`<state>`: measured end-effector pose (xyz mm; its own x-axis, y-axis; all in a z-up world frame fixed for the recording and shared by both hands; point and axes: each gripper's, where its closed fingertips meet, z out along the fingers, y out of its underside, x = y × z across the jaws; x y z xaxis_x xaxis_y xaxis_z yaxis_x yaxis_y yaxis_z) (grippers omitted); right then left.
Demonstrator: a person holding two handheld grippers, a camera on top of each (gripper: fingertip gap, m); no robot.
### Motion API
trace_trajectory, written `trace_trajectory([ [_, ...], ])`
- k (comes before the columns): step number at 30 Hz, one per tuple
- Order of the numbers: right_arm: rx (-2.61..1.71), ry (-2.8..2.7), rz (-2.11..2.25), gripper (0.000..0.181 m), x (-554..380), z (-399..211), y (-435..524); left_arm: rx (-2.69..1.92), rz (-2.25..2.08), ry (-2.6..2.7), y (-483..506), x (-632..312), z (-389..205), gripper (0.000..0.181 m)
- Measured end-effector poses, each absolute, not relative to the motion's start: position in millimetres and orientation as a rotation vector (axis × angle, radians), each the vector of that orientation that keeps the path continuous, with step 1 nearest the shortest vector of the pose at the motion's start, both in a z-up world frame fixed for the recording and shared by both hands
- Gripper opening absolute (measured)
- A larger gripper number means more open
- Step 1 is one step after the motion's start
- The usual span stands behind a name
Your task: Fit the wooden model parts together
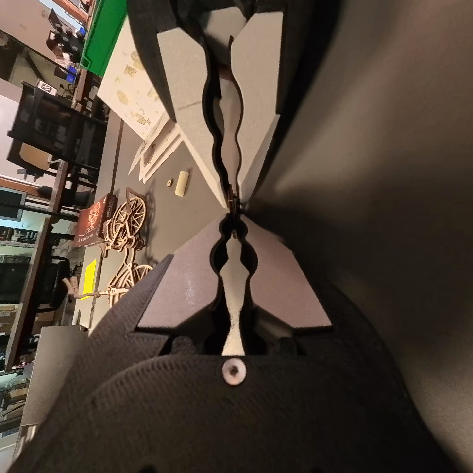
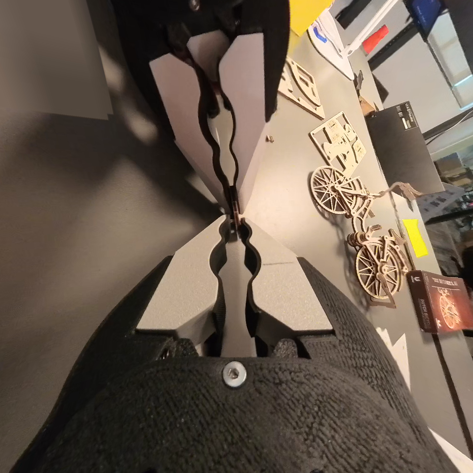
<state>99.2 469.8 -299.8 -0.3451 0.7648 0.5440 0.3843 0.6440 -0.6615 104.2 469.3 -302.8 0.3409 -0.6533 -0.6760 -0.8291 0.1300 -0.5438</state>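
My two gripper tips meet above the grey table (image 2: 281, 179). In the left wrist view, my left gripper (image 1: 233, 231) comes up from the bottom and my right gripper (image 1: 231, 190) down from the top. Both are shut on a small thin wooden part (image 1: 233, 204) where the tips meet. In the right wrist view, my right gripper (image 2: 234, 230) is at the bottom and my left gripper (image 2: 231, 197) at the top, with the wooden part (image 2: 234, 204) pinched between them. I cannot tell whether it is one piece or two pressed together.
A built wooden bicycle model (image 1: 128, 230) (image 2: 358, 230) stands on the table beside a brown box (image 1: 94, 222) (image 2: 440, 304). Also there: wooden part sheets (image 2: 337, 146), a yellow note (image 2: 416, 238), a cream cylinder (image 1: 182, 183), a small ring (image 1: 169, 182), instruction sheets (image 1: 133, 84) and a green bin (image 1: 102, 38). The grippers are tip to tip, or close to it. Left tips and right tips are each some 15 cm from the built wooden bicycle model (image 2: 358, 230). Look for it in the left wrist view (image 1: 131, 248) too.
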Motion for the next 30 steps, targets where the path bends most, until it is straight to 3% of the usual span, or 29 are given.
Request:
trace_trajectory([
  [1, -0.905, -1.960, 0.548, 0.006, 99, -299, 470, -1.581, 0.227, 1.364, 470, 104, -302, 0.001],
  [6, -0.831, -1.890, 0.534, 0.027, 97, -290, 471, -1.569, 0.187, 1.260, 474, 100, -289, 0.001],
  [7, -0.845, -1.852, 0.556, 0.037, 96, -284, 473, -1.569, 0.164, 1.183, 476, 94, -278, 0.001],
  [16, -0.892, -1.587, 0.616, 0.030, 79, -246, 498, -1.378, 0.007, 0.322, 478, -23, -166, 0.001],
  [25, -0.699, -1.530, 0.770, 0.022, 19, -222, 476, -1.307, -0.566, 0.152, 472, -20, -160, 0.001],
  [30, -0.690, -1.514, 0.829, 0.020, 24, -216, 469, -1.331, -0.668, 0.093, 478, -26, -170, 0.001],
])
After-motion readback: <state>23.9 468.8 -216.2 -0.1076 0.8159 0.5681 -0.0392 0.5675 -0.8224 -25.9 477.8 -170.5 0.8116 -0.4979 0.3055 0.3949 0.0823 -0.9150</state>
